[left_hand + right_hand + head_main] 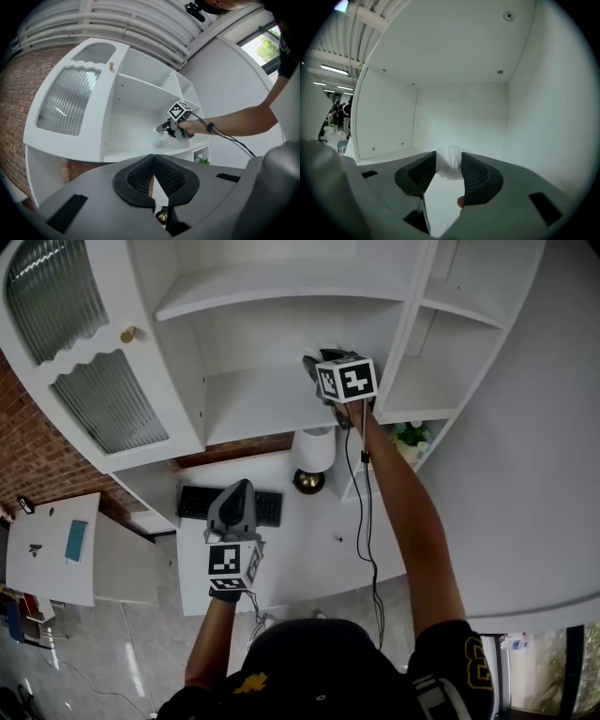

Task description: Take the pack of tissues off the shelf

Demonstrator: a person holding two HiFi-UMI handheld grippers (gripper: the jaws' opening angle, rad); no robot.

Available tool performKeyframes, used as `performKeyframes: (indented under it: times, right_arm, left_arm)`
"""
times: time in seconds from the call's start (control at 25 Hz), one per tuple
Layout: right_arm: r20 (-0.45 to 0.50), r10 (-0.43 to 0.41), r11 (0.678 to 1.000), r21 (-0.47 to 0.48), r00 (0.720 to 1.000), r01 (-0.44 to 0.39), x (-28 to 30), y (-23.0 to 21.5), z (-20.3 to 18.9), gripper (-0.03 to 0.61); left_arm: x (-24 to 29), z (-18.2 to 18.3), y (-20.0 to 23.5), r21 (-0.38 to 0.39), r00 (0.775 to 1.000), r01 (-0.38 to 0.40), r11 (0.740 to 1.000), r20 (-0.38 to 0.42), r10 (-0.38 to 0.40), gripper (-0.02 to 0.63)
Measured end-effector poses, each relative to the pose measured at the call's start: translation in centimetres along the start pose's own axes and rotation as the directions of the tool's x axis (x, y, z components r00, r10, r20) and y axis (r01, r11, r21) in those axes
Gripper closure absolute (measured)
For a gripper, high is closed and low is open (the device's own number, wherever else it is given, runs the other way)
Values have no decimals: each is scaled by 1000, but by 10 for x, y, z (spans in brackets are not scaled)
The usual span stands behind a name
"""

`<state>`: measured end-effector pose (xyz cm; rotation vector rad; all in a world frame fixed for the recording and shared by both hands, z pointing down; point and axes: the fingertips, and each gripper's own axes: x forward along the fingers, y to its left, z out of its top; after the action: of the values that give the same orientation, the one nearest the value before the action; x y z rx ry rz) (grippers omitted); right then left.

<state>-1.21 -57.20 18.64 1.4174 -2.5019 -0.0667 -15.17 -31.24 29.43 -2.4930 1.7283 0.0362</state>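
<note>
Head view: right arm (398,498) outstretched

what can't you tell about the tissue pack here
Right gripper view: only a white end of the pack of tissues shows; the jaws hide its underside.
Head view: the right gripper and its marker cube cover it.
Left gripper view: too small, blurred.

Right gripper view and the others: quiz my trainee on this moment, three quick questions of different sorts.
1. True or false: the right gripper is shut on the pack of tissues.
2. The left gripper holds: A) tissues, B) nothing, C) a cable?
3. In the head view, what stands just right of the keyboard?
Key: 1 true; 2 B; 3 the lamp.
</note>
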Motion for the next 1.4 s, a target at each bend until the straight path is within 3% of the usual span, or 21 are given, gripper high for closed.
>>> performKeyframes:
  times: [0.36,0.68,1.08,1.4]
  right_arm:
    - [78,21,997,-75,997,-15,-47,28,23,411]
    - [144,39,996,-86,989,-27,-85,53,27,411]
    - [219,62,997,-67,974,-49,-135,88,11,410]
    - [295,91,996,-49,951,-80,-168,105,-4,410]
  left_arm:
    - [7,-3,-13,-10,999,33,999,-1,-33,596]
    - [3,3,-9,-7,999,30,1000,19,-30,597]
    - [-3,-7,-7,-52,1000,18,998,24,-17,597]
    - [-2,-13,-5,-31,1000,15,999,10,-15,597]
